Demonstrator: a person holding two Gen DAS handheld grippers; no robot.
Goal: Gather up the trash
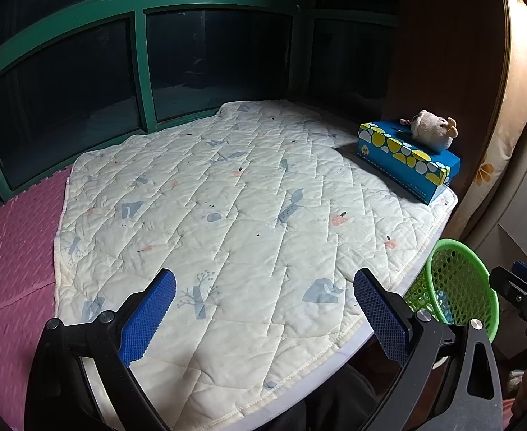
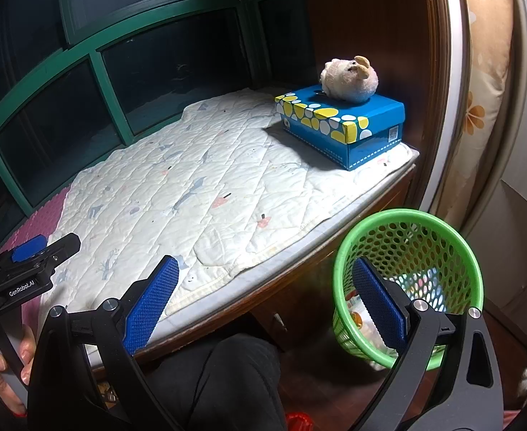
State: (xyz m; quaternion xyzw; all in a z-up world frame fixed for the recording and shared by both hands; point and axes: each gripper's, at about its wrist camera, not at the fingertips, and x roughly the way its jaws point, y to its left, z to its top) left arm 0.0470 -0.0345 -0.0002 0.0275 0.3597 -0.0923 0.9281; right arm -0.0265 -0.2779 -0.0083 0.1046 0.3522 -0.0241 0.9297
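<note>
Green mesh basket (image 2: 409,287) holds wrappers, visible only from right wrist. Left gripper (image 1: 263,309) and right gripper (image 2: 265,296) jaws spread, empty.

**Basket and trash**

Basket (image 2: 412,251): round, bright green plastic, walls of open mesh with a solid rim. It shows tilted in both views, mouth towards the cameras. It sits below the front edge of the padded ledge, towards that edge's right end, apart from the quilt on top. In the left wrist view only its upper part (image 1: 479,283) shows, just past the front edge.

Trash (image 2: 358,309): several pieces lie at the bottom of the basket. One is a pale wrapper with red and orange print; others show light, pastel colours through the mesh. Their exact number and kind cannot be told.
</note>
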